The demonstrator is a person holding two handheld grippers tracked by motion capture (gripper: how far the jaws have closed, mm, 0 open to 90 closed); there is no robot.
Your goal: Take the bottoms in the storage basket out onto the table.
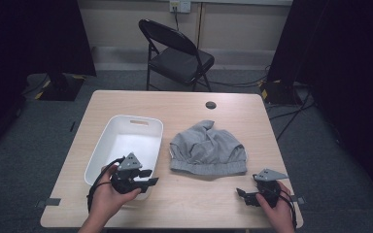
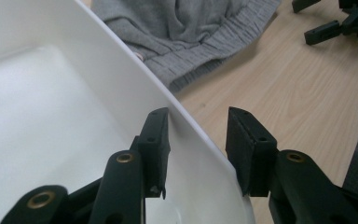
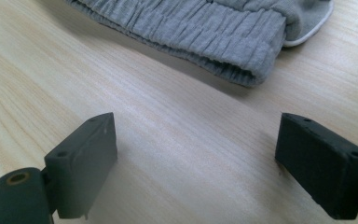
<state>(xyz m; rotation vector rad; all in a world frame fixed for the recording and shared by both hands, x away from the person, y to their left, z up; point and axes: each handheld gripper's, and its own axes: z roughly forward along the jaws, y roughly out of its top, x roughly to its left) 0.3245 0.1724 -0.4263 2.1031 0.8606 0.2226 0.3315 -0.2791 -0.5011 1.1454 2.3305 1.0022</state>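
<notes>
Left gripper (image 2: 196,140) fingers straddle the white bin's (image 1: 108,141) near rim, narrow gap, not pressing. Right gripper (image 3: 196,163) fingers wide, empty. Grey garment (image 1: 208,148) mid-counter, 11 o'clock from right gripper, hem toward it.

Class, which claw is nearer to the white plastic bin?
Left. The left claw straddles the white plastic bin's near rim; the right claw rests across the table, beyond the grey garment.
</notes>
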